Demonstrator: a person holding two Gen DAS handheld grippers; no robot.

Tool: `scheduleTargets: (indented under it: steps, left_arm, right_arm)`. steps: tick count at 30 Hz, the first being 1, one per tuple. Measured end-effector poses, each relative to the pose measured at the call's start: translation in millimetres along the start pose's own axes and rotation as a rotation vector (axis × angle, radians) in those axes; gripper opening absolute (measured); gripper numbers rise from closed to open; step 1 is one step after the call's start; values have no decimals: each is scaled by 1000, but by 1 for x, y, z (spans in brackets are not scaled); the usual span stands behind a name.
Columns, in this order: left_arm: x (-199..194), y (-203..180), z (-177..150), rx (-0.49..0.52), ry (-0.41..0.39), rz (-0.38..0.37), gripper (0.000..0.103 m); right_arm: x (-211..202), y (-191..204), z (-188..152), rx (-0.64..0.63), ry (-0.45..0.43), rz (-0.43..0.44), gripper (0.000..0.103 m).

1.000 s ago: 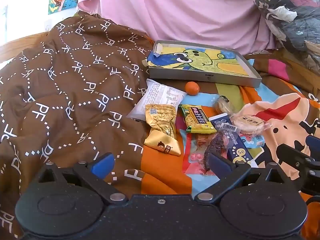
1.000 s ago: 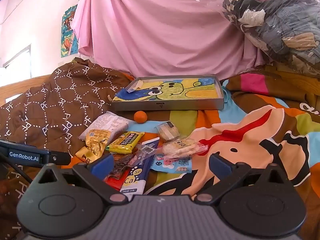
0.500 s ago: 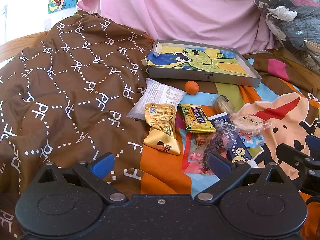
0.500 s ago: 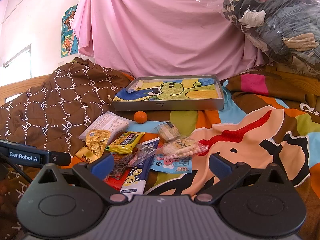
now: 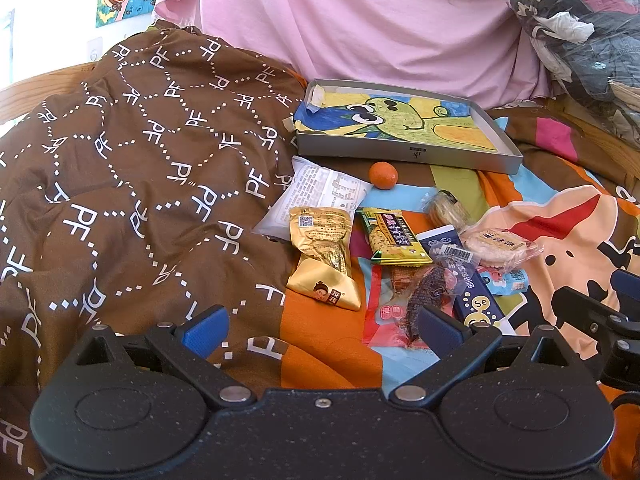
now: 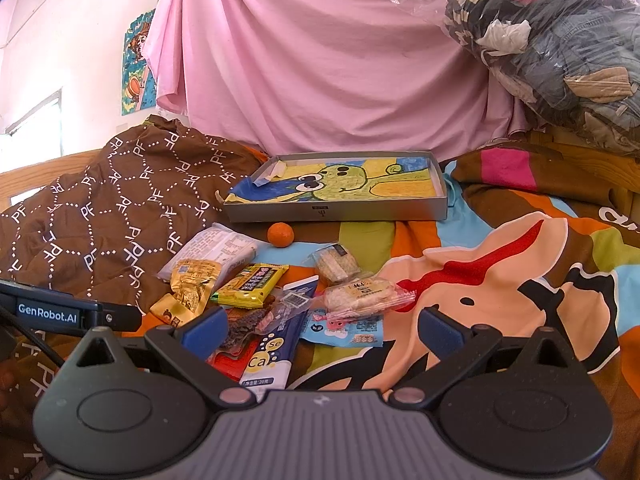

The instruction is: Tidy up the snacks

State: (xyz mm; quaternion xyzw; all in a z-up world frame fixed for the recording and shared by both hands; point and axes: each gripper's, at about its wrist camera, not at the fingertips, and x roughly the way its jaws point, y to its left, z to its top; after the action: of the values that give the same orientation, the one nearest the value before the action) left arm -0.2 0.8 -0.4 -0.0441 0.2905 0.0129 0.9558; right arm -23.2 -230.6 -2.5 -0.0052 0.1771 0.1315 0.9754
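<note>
Several snack packets lie in a heap on the bed cover: a gold pouch [image 5: 322, 248] [image 6: 192, 286], a yellow-green bar [image 5: 394, 236] [image 6: 252, 280], a white packet [image 5: 320, 196] [image 6: 216, 250], a clear pack of rice crackers [image 5: 496, 244] [image 6: 360, 298], a blue "Ca" box [image 5: 468, 292] [image 6: 272, 348] and a small orange fruit [image 5: 383, 175] [image 6: 281, 234]. Behind them sits a grey tray [image 5: 404, 152] [image 6: 340, 212] lined with a cartoon drawing. My left gripper [image 5: 320, 330] hovers open just short of the heap. My right gripper [image 6: 320, 330] is open too, empty, near the blue box.
A brown quilt [image 5: 140, 184] with white "PF" print is bunched up on the left. A pink sheet [image 6: 320, 60] hangs behind the tray. A bag of clothes [image 6: 560, 40] is piled at the upper right. The colourful cartoon bedspread [image 6: 500, 280] spreads out on the right.
</note>
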Motion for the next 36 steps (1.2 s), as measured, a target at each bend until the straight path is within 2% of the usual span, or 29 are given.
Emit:
scheduleTargets:
  steps: [36]
  left_arm:
    - [2,-4,-3,-13,14,-18,101]
  right_arm:
    - [0,1,2,-11,1,-9,103]
